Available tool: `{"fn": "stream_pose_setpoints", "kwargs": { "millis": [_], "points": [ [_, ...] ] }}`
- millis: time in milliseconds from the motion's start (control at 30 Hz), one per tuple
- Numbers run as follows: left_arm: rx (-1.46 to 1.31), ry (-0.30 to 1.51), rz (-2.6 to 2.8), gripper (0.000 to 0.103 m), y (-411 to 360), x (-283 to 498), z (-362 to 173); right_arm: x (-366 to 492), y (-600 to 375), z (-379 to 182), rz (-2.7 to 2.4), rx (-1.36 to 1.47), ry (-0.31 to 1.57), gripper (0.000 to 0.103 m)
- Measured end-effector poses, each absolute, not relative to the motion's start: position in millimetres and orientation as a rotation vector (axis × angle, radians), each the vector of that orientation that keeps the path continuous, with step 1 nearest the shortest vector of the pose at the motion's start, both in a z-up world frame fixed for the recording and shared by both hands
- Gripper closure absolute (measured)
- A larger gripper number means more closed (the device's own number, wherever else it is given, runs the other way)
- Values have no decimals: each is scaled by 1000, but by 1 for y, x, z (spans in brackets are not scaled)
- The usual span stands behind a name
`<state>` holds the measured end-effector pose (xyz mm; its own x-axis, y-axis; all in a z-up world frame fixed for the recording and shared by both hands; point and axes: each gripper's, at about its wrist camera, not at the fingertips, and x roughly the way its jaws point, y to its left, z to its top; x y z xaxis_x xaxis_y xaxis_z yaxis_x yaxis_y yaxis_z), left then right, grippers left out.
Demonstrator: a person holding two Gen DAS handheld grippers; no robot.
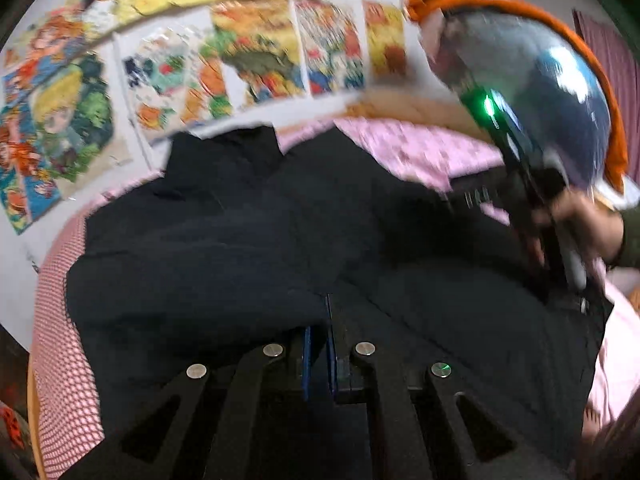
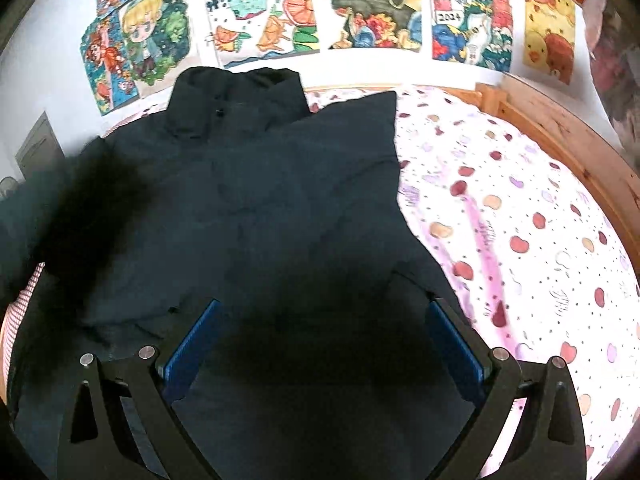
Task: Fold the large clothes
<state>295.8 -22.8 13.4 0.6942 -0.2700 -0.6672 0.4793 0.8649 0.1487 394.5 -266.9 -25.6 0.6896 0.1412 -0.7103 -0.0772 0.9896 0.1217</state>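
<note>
Left gripper [image 1: 320, 344]: jaws clenched on a fold of the jacket [image 1: 248, 232] at 6 o'clock in its view. Right gripper [image 2: 320, 344]: jaws released, spread wide over the hem, holding nothing.

The jacket lies on the bed [image 2: 520, 220], collar at 12 o'clock against the wall, one sleeve laid across the chest.

Risks, as judged: the padded fabric is slippery and thick, so the pinched fold may pull free when lifted. With only one side held, the folded sleeve may drag open. Posters [image 2: 360, 12] beyond play no part.

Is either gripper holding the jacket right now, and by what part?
The left gripper is shut on a fold of the dark jacket near its hem. The right gripper is open, holding nothing.
</note>
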Motion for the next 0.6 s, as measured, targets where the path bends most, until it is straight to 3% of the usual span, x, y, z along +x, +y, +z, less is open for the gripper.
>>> {"fn": "stream_pose_setpoints", "kwargs": {
  "millis": [200, 400, 467, 600],
  "points": [
    [302, 806, -450, 90, -21, 297, -5, 399, -264, -27, 144, 102, 797, 3],
    [219, 862, -529, 59, -1, 273, -6, 402, -240, -27, 220, 95, 779, 3],
    [190, 838, -520, 34, 10, 261, -2, 403, -231, -26, 245, 93, 775, 3],
    [97, 783, -468, 27, 49, 246, 14, 400, -202, -21, 333, 73, 744, 3]
  ]
}}
